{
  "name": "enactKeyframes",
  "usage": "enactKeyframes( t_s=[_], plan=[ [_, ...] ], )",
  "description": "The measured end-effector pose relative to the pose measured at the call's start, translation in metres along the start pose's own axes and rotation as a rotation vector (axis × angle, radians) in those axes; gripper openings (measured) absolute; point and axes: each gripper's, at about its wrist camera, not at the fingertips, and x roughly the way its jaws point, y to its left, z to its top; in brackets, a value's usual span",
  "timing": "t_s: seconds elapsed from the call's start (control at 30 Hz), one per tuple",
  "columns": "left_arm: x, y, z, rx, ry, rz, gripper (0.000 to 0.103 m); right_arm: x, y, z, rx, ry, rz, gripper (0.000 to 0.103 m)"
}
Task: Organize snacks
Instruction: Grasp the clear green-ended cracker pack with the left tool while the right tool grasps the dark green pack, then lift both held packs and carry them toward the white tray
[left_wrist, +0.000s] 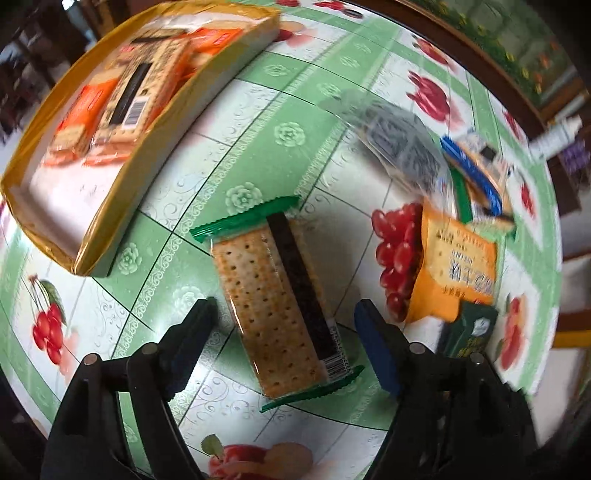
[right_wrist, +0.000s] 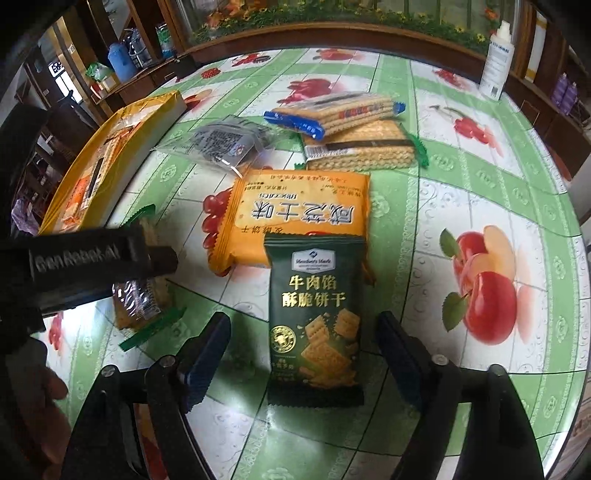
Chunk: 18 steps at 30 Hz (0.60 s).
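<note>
Left tongs (left_wrist: 284, 343) open astride cracker pack (left_wrist: 280, 295); right tongs (right_wrist: 304, 354) open astride dark pouch (right_wrist: 314, 317), orange packet (right_wrist: 295, 218) behind.

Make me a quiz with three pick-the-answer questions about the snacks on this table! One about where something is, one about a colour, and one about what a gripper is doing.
1. Where does the dark green snack pack lie?
A. inside the yellow box
B. on the table between the right gripper's fingers
C. under the white bottle

2. What colour are the sealed ends of the cracker pack below the left gripper?
A. green
B. red
C. purple

3. How does the left gripper stand over that cracker pack?
A. clamped shut on it
B. open, fingers either side, not touching it
C. lifting it off the table

Answers:
1 B: the pack lies flat on the tablecloth, framed by the right gripper.
2 A: both crimped ends are green.
3 B: a gap shows between each finger and the pack, which rests on the cloth.
</note>
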Motion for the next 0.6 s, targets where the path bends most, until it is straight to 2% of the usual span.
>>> enactKeyframes(
  t_s=[0.03, 0.07, 0.13, 0.27, 0.33, 0.6],
  plan=[
    [-0.001, -0.002, -0.001, 0.011, -0.016, 0.003, 0.069, -0.001, 0.0, -0.001, -0.011, -0.007, -0.019, 0.067],
    [-0.003, -0.004, 0.0, 0.023, -0.029, 0.0, 0.053, -0.001, -0.001, -0.001, -0.012, -0.01, -0.028, 0.058],
    [-0.004, -0.002, 0.0, 0.035, -0.018, -0.035, 0.052, -0.003, -0.005, 0.0, -0.002, -0.015, -0.034, 0.046],
    [-0.004, 0.001, 0.003, 0.056, -0.014, -0.068, 0.051, -0.004, -0.008, 0.0, 0.01, -0.007, -0.056, 0.046],
    [-0.007, 0.004, 0.004, 0.075, -0.018, -0.074, 0.05, -0.006, -0.009, -0.002, 0.04, -0.007, -0.039, 0.046],
    [-0.017, 0.013, -0.022, 0.15, -0.028, -0.102, 0.05, -0.011, -0.001, -0.012, 0.056, 0.001, -0.027, 0.046]
  ],
)
